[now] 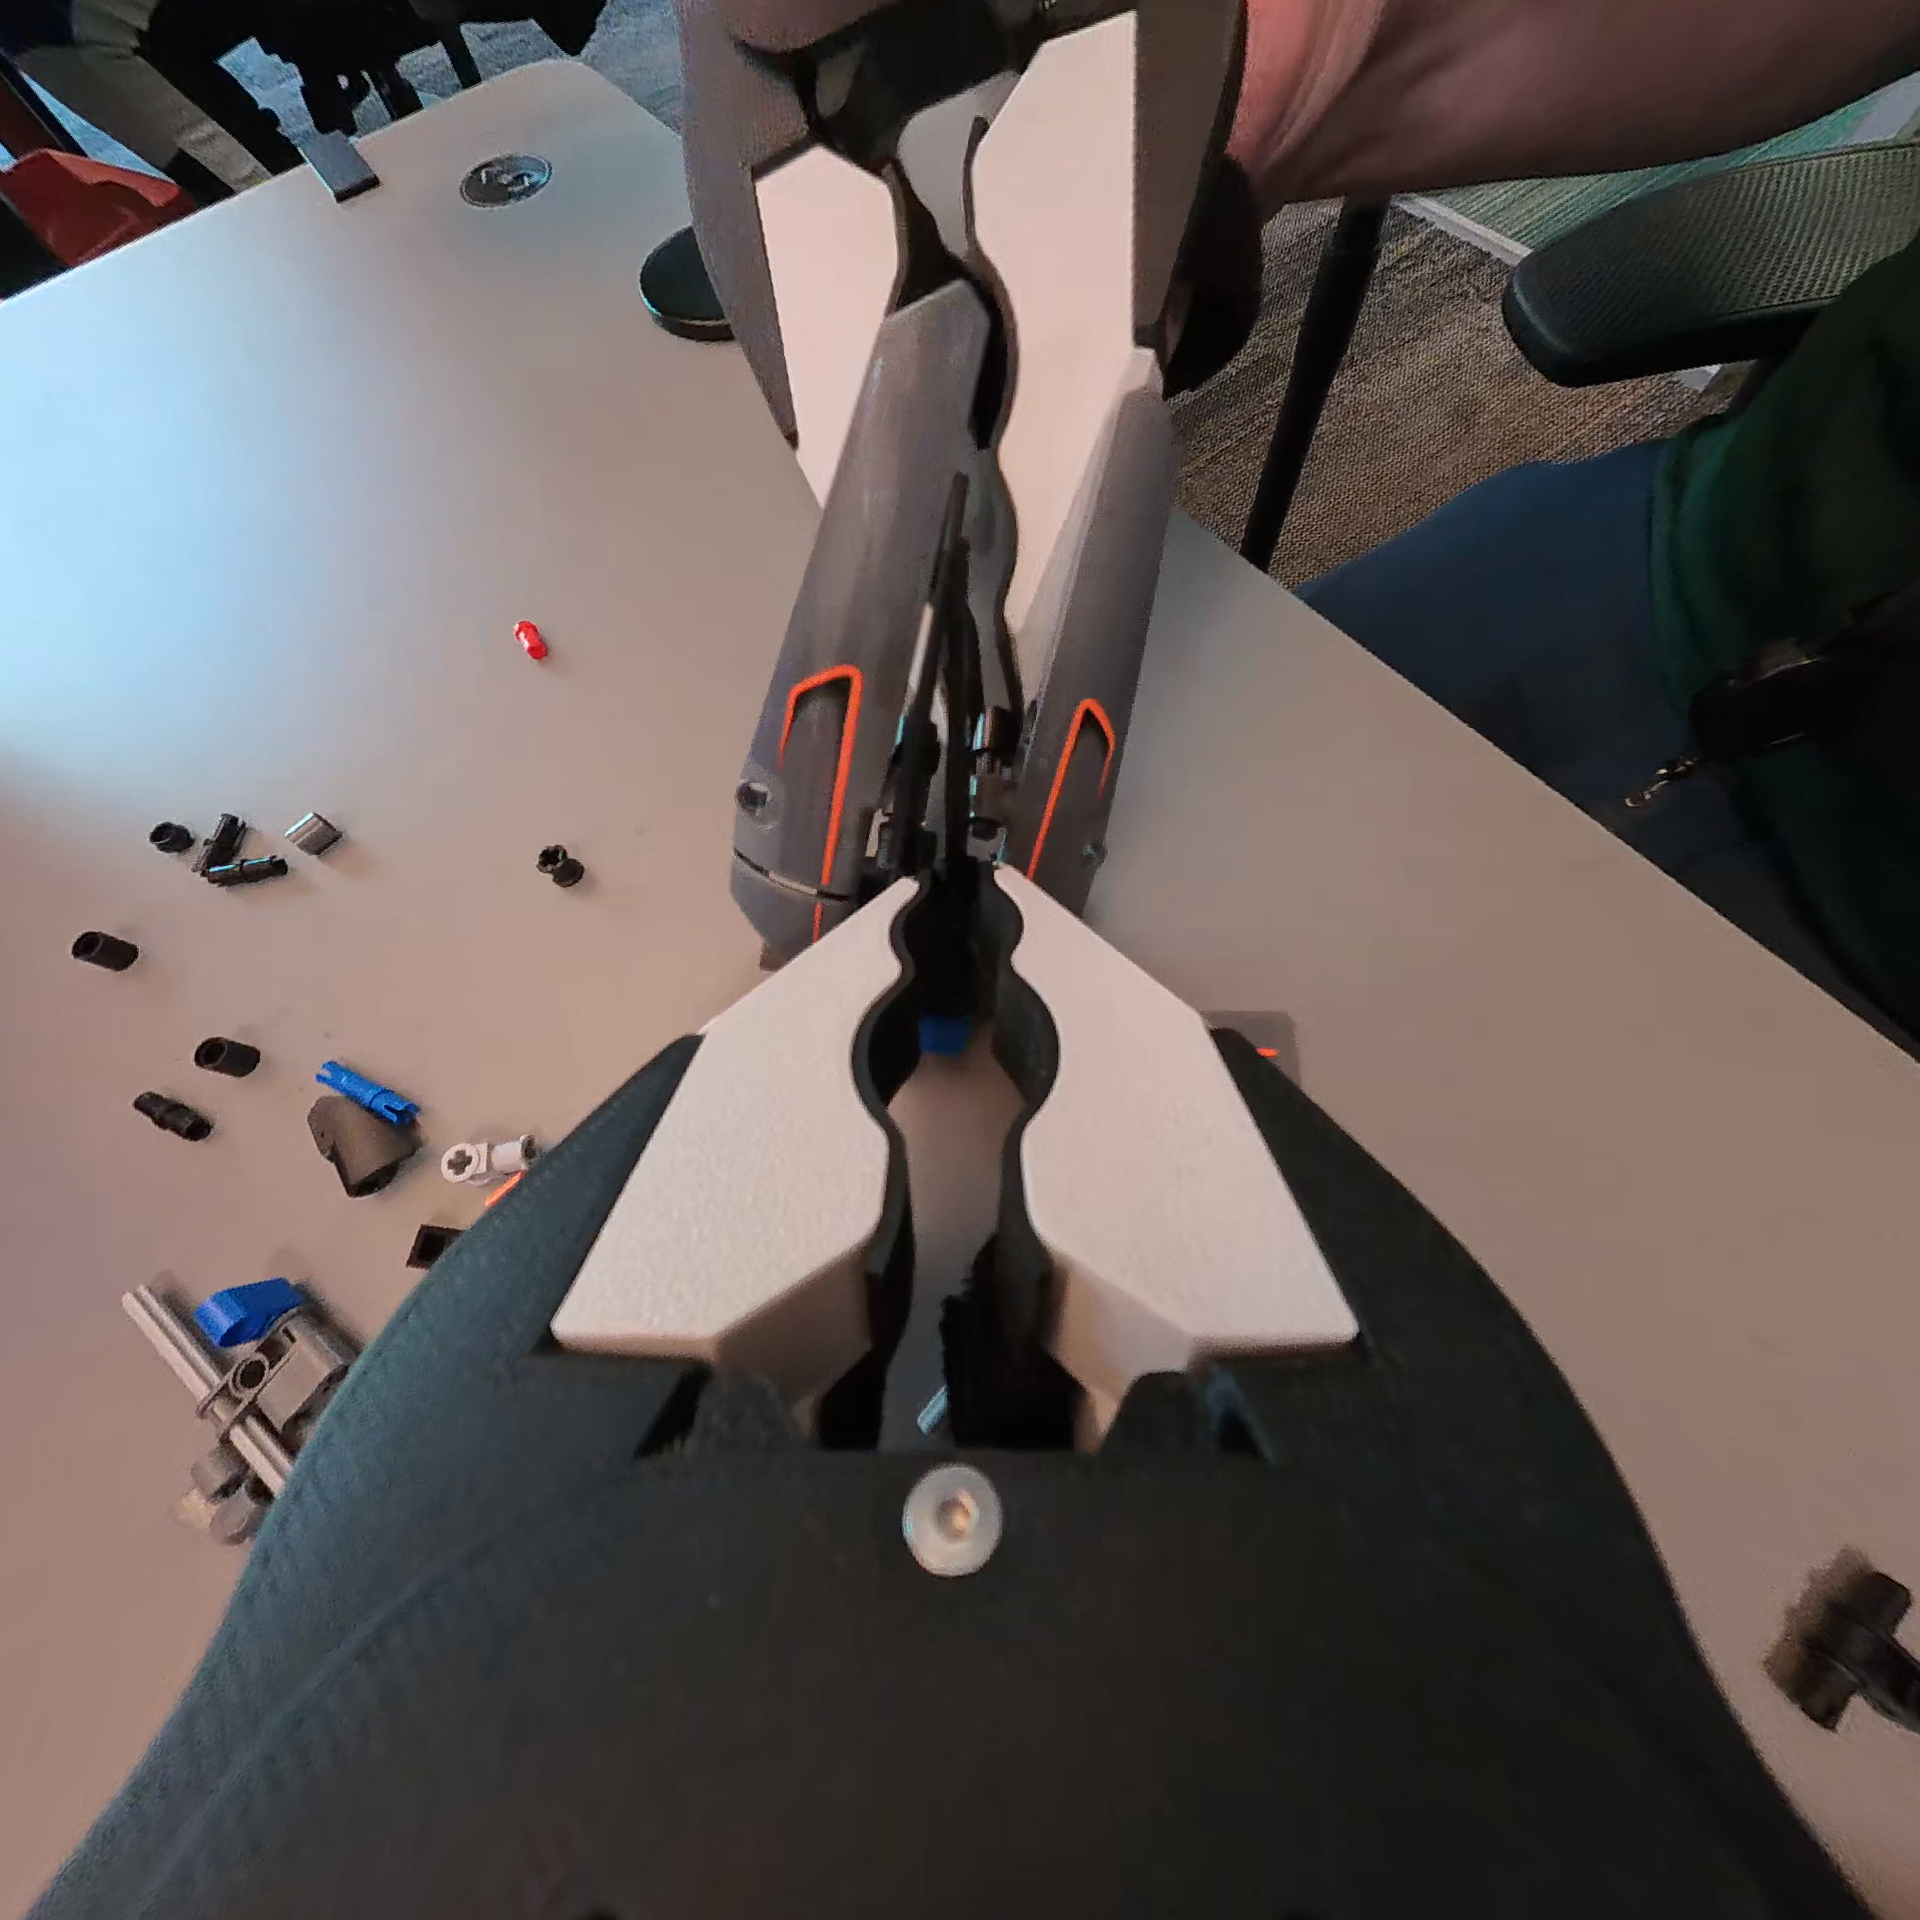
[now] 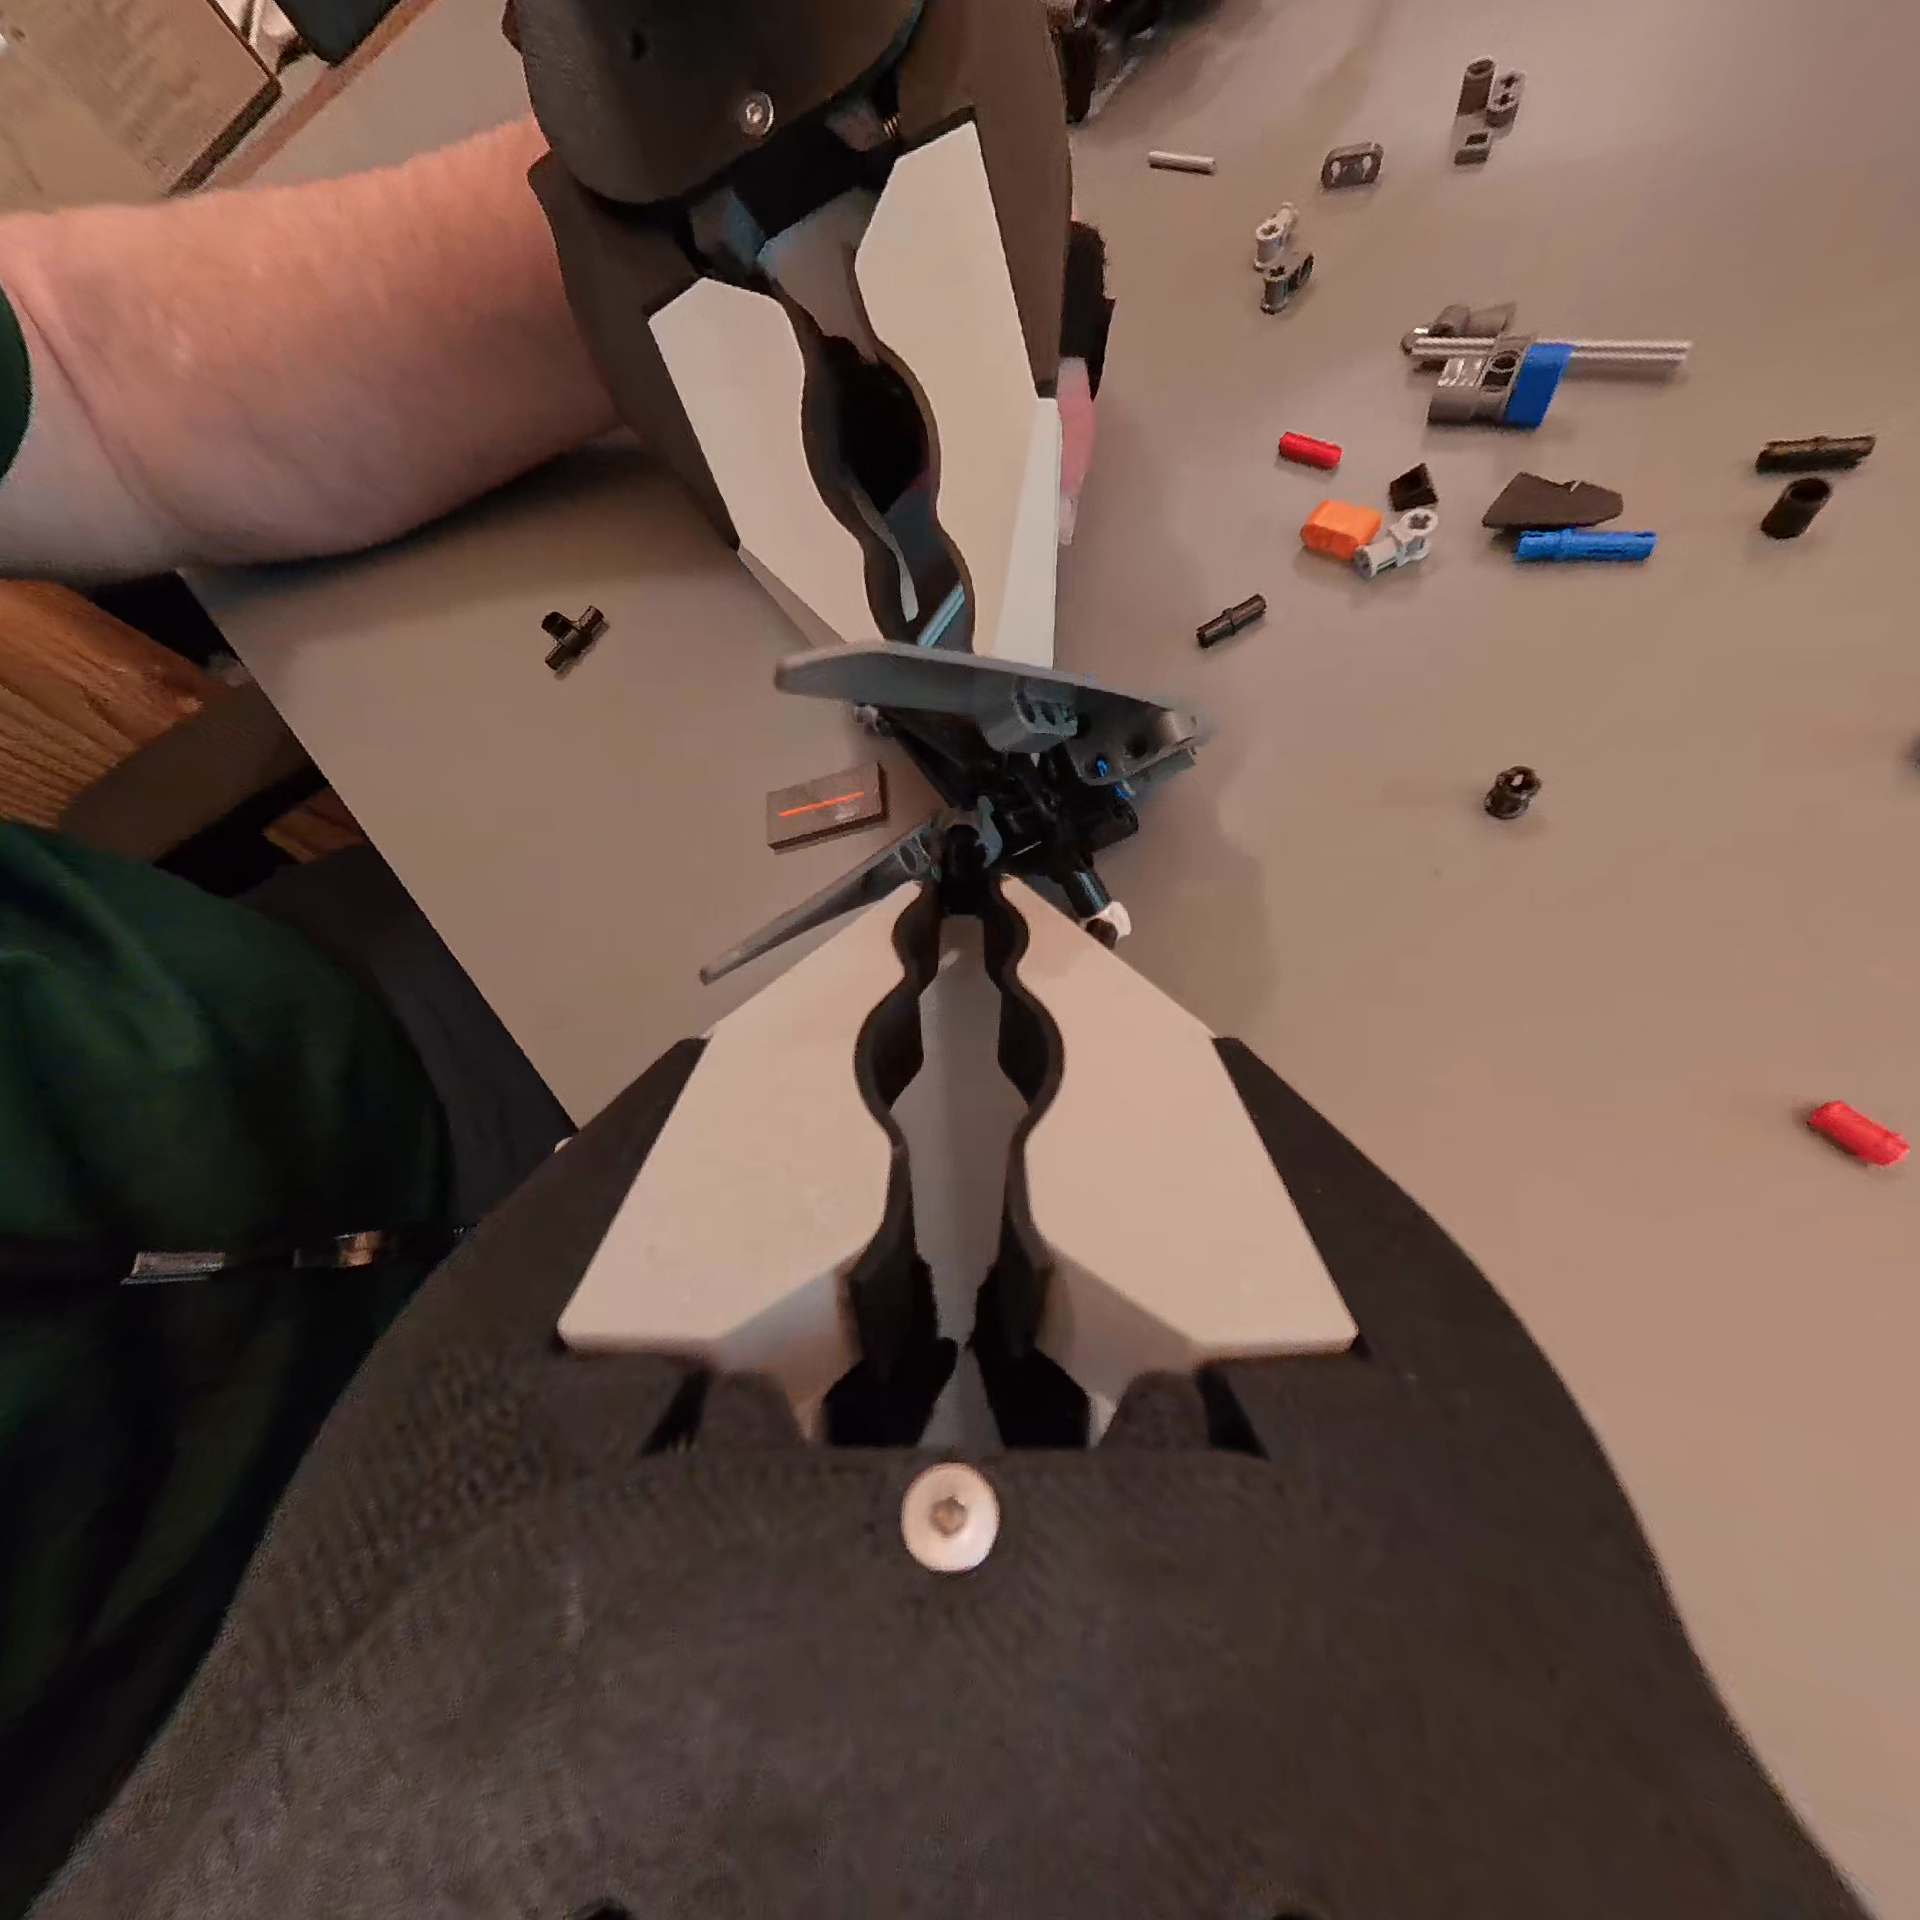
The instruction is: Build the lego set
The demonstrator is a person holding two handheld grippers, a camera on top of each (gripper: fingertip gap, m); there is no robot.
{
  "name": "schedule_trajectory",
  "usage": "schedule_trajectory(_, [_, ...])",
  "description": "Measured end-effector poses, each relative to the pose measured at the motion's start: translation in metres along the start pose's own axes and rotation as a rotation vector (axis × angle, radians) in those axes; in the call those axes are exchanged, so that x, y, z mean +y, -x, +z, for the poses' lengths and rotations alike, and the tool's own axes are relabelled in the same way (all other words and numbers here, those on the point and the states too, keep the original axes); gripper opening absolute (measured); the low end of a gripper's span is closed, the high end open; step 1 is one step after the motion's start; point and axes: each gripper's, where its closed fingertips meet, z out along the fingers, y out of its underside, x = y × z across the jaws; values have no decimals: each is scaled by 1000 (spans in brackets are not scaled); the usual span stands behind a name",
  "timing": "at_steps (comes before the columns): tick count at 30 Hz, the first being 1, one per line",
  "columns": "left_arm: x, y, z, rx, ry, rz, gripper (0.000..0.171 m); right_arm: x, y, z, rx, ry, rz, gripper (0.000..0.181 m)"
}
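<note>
- While both grippers meet at mid-frame in each wrist view, the left gripper (image 1: pixel 951 914) has its white jaws closed on the black core of the partly built lego model with grey orange-striped panels (image 1: pixel 821 748)
- From the opposite side, the right gripper (image 2: pixel 961 904) pinches the same model (image 2: pixel 997 717), which hangs above the pale grey table (image 2: pixel 1455 935) near its edge
- Loose black plastic pins (image 1: pixel 223 1055) lie scattered at left of the left wrist view, with a small red piece (image 1: pixel 530 639) apart at upper left
- At upper right of the right wrist view sit a blue long pin (image 2: pixel 1584 543), an orange brick (image 2: pixel 1340 528) and a grey-and-blue axle subassembly (image 2: pixel 1496 374)
- A dark flat tile with an orange stripe (image 2: pixel 826 805) lies left of the model
</note>
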Motion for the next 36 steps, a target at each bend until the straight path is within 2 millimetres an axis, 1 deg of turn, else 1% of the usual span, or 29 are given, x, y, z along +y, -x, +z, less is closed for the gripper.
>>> schedule_trajectory(4, [-1,-1,-1,7,-6,5,5,-1,1,0,-26,-27,64,6])
schedule_trajectory(14, [-1,-3,-1,4,8,27,5,0,1,0,-45,-33,115,6])
schedule_trajectory(24, [-2,-3,0,14,53,49,5,1,1,0,-65,-47,115,6])
schedule_trajectory(27, [-2,-6,0,31,63,53,5,0,0,0,-68,-53,113,6])
schedule_trajectory(36, [-3,-1,3,37,101,31,5,0,-5,-3,-86,-60,121,6])
